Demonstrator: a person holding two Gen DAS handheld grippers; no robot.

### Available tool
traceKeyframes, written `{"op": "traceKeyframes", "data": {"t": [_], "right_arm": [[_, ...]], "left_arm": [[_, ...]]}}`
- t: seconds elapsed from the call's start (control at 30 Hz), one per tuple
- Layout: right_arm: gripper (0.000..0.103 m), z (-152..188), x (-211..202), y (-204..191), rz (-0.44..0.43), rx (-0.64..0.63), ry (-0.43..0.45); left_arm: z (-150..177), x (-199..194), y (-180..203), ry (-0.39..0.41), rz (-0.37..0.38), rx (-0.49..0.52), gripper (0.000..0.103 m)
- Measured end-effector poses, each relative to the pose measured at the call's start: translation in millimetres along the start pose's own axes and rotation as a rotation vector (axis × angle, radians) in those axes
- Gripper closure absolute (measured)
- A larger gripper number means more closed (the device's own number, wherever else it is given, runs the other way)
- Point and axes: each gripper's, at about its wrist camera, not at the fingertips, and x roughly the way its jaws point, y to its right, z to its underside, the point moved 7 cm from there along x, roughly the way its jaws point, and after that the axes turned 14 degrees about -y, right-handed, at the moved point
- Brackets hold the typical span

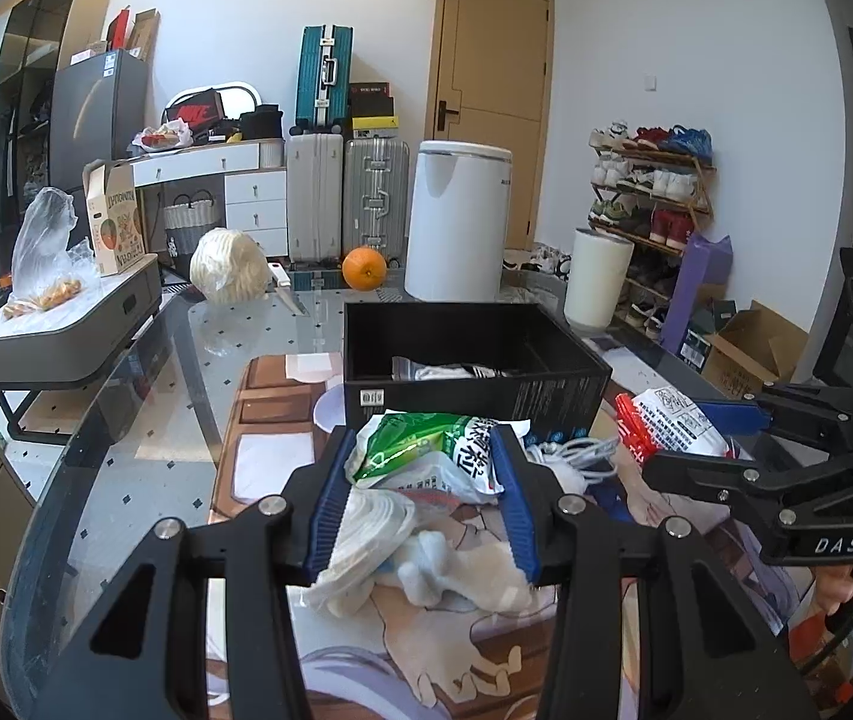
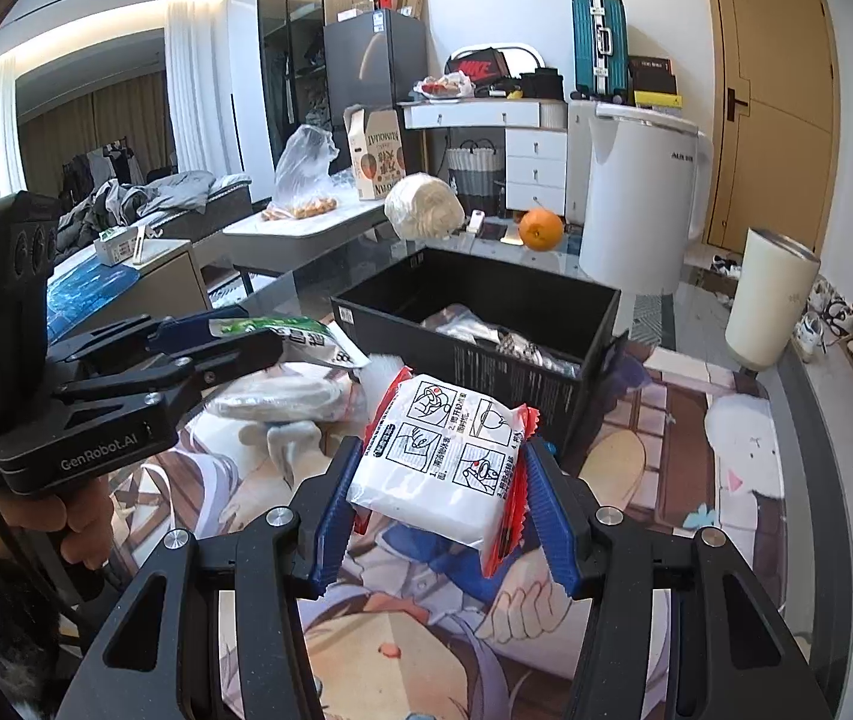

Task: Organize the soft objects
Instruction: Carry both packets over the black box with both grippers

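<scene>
My left tongs grip a green packet; my right tongs clamp a red-and-white packet. The black box lies straight ahead, nearer the right.

Close wrist views, shared black box

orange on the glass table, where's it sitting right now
The orange sits at the far edge of the glass table behind the black box, between the wrapped cabbage on its left and the white bin on its right.

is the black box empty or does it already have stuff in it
Not empty. The open-topped black box already holds a few packets and pieces of white fabric on its floor, visible in both wrist views.
</scene>
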Motion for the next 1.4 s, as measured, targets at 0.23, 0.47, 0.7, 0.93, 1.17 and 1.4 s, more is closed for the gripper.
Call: {"op": "traceKeyframes", "data": {"t": [0.23, 0.47, 0.7, 0.93, 1.17, 1.4], "right_arm": [[0.049, -15, 0, 2, 0.001, 0.004, 0.029], [0.049, -31, 5, 5, 0.001, 0.016, 0.059], [0.049, -44, 10, 5, 0.015, -0.001, 0.068], [0.049, -58, 15, 9, 0.034, -0.01, 0.073], [0.05, -69, 25, 19, 0.038, 0.019, 0.068], [0.05, -80, 45, 30, 0.065, 0.017, 0.044]], "left_arm": [[-12, -1, -1, 0.022, -0.006, -0.001, 0.059], [-22, -2, -5, 0.046, -0.032, 0.004, 0.059], [-30, 0, -4, 0.07, -0.028, -0.002, 0.058], [-43, 7, -1, 0.094, -0.034, 0.001, 0.058], [-55, 23, 1, 0.097, -0.048, 0.008, 0.058], [-61, 41, -1, 0.095, -0.058, 0.0, 0.058]]}}
